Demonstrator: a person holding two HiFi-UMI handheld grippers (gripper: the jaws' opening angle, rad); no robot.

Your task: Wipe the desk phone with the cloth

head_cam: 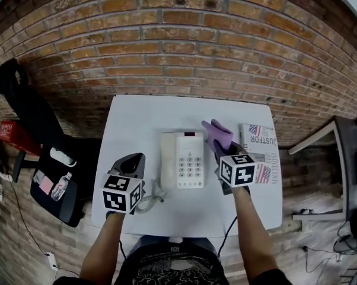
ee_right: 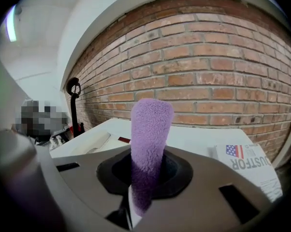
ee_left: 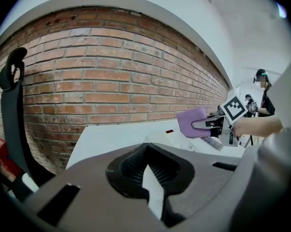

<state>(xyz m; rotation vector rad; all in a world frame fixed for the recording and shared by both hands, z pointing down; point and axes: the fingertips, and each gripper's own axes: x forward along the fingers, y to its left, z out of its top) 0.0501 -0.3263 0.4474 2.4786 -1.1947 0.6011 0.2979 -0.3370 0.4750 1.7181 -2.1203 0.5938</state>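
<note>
Right hand-held gripper (head_cam: 220, 152) clamped on purple cloth (head_cam: 217, 133) — cloth sticks up just right of desk phone (head_cam: 182, 159), mid white surface (head_cam: 137, 120). Left hand-held gripper (head_cam: 132, 164) — jaws together, empty, left of phone.

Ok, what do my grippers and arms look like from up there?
Both the left gripper and right gripper have grey, tapering bodies, each carrying a cube with black-and-white square markers. A thin dark cable trails beside the right forearm. Forearms are bare; the shirt is black.
</note>
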